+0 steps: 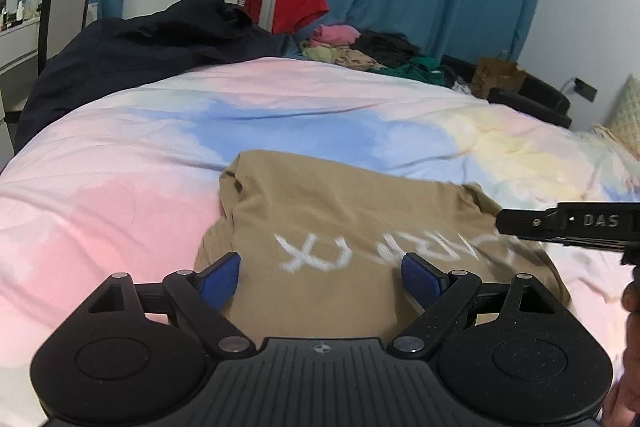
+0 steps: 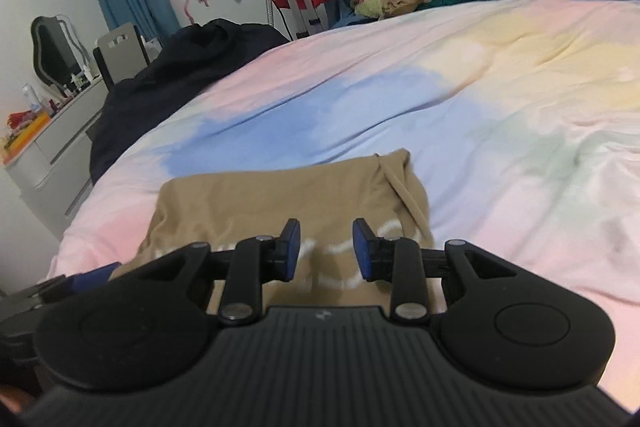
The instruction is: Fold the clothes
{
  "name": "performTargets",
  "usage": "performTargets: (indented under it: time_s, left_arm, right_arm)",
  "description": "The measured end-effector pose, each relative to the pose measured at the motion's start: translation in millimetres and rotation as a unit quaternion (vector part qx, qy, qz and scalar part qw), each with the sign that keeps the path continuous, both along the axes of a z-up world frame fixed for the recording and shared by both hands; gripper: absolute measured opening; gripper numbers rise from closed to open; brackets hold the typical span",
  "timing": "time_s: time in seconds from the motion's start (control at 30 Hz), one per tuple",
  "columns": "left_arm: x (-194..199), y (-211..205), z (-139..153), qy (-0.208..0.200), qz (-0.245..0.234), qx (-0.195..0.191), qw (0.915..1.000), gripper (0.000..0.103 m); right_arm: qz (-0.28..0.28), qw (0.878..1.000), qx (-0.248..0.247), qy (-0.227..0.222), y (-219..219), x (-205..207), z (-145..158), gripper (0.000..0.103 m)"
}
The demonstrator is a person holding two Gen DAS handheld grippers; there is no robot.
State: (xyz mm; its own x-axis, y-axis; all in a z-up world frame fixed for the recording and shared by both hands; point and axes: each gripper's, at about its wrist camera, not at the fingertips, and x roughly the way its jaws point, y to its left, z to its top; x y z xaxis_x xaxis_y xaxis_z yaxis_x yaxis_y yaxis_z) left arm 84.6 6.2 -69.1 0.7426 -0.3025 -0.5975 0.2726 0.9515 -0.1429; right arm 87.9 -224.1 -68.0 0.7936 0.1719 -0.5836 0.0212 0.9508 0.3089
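Observation:
A tan shirt [image 1: 332, 211] with white lettering lies partly folded on the pastel bed cover [image 1: 120, 195], close in front of both grippers. My left gripper [image 1: 320, 275] hangs over the shirt's near edge, its blue pads [image 1: 222, 281] wide apart and holding nothing. In the right wrist view the same shirt [image 2: 280, 199] lies under my right gripper [image 2: 326, 249], whose pads [image 2: 290, 251] stand a narrow gap apart with no cloth between them. The right gripper [image 1: 506, 223] also pokes in from the right edge of the left wrist view, above the shirt's right side.
A dark navy garment [image 1: 140, 55] is heaped at the bed's far left. A pile of mixed clothes [image 1: 360, 51] lies at the far edge, with a red garment [image 1: 296, 3] on a metal stand behind it. A cardboard box [image 1: 496, 75] sits far right, and a dresser [image 2: 48, 147] stands left.

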Motion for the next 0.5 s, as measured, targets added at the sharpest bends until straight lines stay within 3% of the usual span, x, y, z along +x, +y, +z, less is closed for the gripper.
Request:
performTargets:
  time_s: [0.1, 0.23, 0.5]
  left_arm:
    - [-5.2, -4.4, -5.2, 0.006, 0.000, 0.023, 0.9997, 0.088]
    - [-5.0, -8.4, -20.0, 0.018, -0.001, 0.045, 0.9988, 0.092]
    - [-17.6, 3.9, -9.5, 0.030, 0.020, 0.023, 0.9991, 0.090]
  right_arm:
    - [0.001, 1.000, -0.006, 0.003, 2.4, -14.6, -1.9, 0.033]
    - [0.004, 0.999, -0.025, 0.042, 9.9, -10.1, -25.9, 0.032]
    - [0.002, 0.998, -0.032, 0.054, 15.2, -7.6, -39.2, 0.032]
